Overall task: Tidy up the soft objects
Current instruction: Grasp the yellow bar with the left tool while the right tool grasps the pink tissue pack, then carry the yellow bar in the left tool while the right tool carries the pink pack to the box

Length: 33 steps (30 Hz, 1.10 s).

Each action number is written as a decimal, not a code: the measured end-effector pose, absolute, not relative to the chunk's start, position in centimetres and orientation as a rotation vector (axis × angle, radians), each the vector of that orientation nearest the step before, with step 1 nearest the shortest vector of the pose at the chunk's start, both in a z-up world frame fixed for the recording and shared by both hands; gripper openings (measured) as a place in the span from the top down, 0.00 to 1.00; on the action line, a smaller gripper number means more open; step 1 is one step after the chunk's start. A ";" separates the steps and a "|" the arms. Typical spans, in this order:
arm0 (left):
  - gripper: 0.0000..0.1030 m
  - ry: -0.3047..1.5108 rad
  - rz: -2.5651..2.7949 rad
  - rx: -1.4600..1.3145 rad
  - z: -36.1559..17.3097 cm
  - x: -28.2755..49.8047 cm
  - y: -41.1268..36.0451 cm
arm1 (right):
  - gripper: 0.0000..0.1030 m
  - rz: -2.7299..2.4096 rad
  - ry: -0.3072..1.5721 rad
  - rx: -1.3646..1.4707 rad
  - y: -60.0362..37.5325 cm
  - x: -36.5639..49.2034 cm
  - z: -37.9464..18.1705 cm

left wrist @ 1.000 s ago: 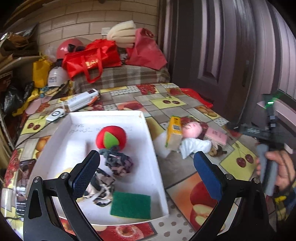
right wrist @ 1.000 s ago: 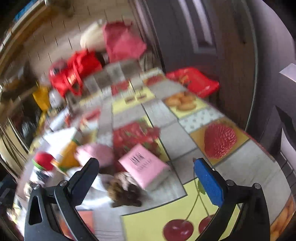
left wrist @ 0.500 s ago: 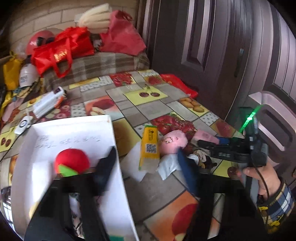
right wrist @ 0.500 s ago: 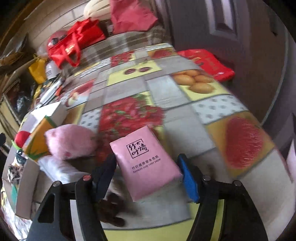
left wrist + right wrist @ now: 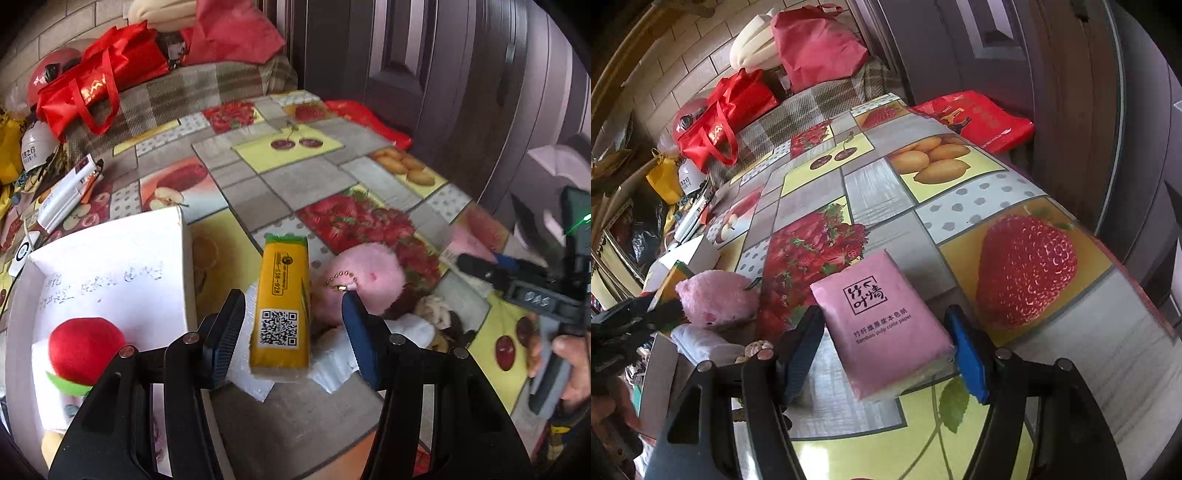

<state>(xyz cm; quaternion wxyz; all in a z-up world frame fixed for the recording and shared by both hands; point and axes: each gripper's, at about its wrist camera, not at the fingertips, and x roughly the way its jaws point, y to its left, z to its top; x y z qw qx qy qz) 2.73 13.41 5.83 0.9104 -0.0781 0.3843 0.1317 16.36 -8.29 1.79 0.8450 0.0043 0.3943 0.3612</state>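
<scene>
My left gripper (image 5: 291, 332) is open, its fingers on either side of a yellow tissue pack (image 5: 282, 306) that lies on a white towel (image 5: 332, 360) beside the white box (image 5: 110, 258). A pink plush toy (image 5: 364, 275) lies just right of the pack. A red plush ball (image 5: 85, 349) sits in the box. My right gripper (image 5: 886, 350) is open around a pink tissue pack (image 5: 886, 321) flat on the table; its right pad touches the pack's edge. The pink plush also shows in the right wrist view (image 5: 718, 297).
The fruit-print tablecloth (image 5: 923, 192) covers the table. Red bags (image 5: 99, 81) and a checked blanket (image 5: 192, 88) lie at the far end. A flat red bag (image 5: 979, 118) lies at the table's right edge by the dark door. A brown shaggy toy (image 5: 436, 314) lies beside the towel.
Both grippers have moved forward and lower. The left went from over the box to straddle the yellow pack. The right closed in around the pink pack. Both jaws narrowed.
</scene>
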 end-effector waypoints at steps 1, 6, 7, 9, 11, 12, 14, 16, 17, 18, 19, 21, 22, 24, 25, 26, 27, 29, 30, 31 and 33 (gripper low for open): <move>0.77 0.808 0.274 -0.156 5.4 3.1 13.4 | 0.34 0.764 0.831 0.012 -8.3 16.4 1.8; 0.78 0.760 0.306 -0.180 5.2 1.9 13.8 | 0.34 0.765 0.828 0.021 -8.3 16.6 1.7; 0.78 0.739 0.306 -0.200 5.3 1.3 14.0 | 0.34 0.760 0.827 0.023 -8.4 16.6 1.7; 0.78 0.695 0.301 -0.242 5.8 -0.2 14.1 | 0.34 0.748 0.824 0.035 -8.6 16.7 1.7; 0.78 0.648 0.291 -0.271 6.4 -1.7 13.8 | 0.34 0.745 0.822 0.053 -8.9 16.8 1.7; 0.78 0.622 0.289 -0.273 6.9 -2.5 13.4 | 0.34 0.742 0.820 0.059 -9.0 16.8 1.7; 0.78 0.582 0.287 -0.263 7.7 -3.9 12.4 | 0.34 0.733 0.818 0.085 -9.6 16.9 1.8; 0.77 0.545 0.277 -0.251 8.5 -5.2 11.3 | 0.35 0.735 0.812 0.118 -10.1 16.7 2.0; 0.77 0.529 0.270 -0.246 8.8 -5.8 10.7 | 0.35 0.748 0.801 0.147 -10.6 16.2 2.2; 0.77 0.515 0.259 -0.241 9.1 -6.4 10.1 | 0.35 0.757 0.786 0.164 -10.9 15.7 2.4; 0.77 0.499 0.250 -0.234 9.4 -7.0 9.6 | 0.35 0.766 0.766 0.176 -11.2 15.1 2.8; 0.77 0.467 0.249 -0.218 10.1 -7.9 8.9 | 0.35 0.804 0.739 0.209 -11.7 13.7 3.6; 0.77 0.454 0.246 -0.213 10.4 -8.2 8.7 | 0.35 0.833 0.724 0.233 -12.0 12.9 4.3; 0.77 0.436 0.235 -0.210 11.2 -8.8 8.3 | 0.35 0.862 0.686 0.261 -12.4 11.8 5.6; 0.77 0.426 0.229 -0.211 11.6 -9.1 8.2 | 0.35 0.875 0.656 0.273 -12.5 11.1 6.4; 0.77 0.419 0.227 -0.209 11.8 -9.3 8.1 | 0.35 0.886 0.622 0.283 -12.7 10.3 7.2; 0.77 0.408 0.227 -0.204 12.1 -9.6 7.9 | 0.35 0.897 0.596 0.288 -12.8 9.7 7.9; 0.77 0.389 0.234 -0.188 12.5 -10.2 7.6 | 0.35 0.934 0.572 0.299 -12.6 8.7 8.9; 0.77 0.384 0.238 -0.185 12.5 -10.5 7.7 | 0.35 0.955 0.571 0.312 -12.4 8.4 9.3; 0.77 0.380 0.244 -0.184 12.5 -10.7 7.8 | 0.35 0.967 0.568 0.317 -12.3 8.1 9.5; 0.77 0.376 0.251 -0.197 12.4 -11.1 8.3 | 0.35 0.979 0.551 0.315 -12.0 7.5 9.9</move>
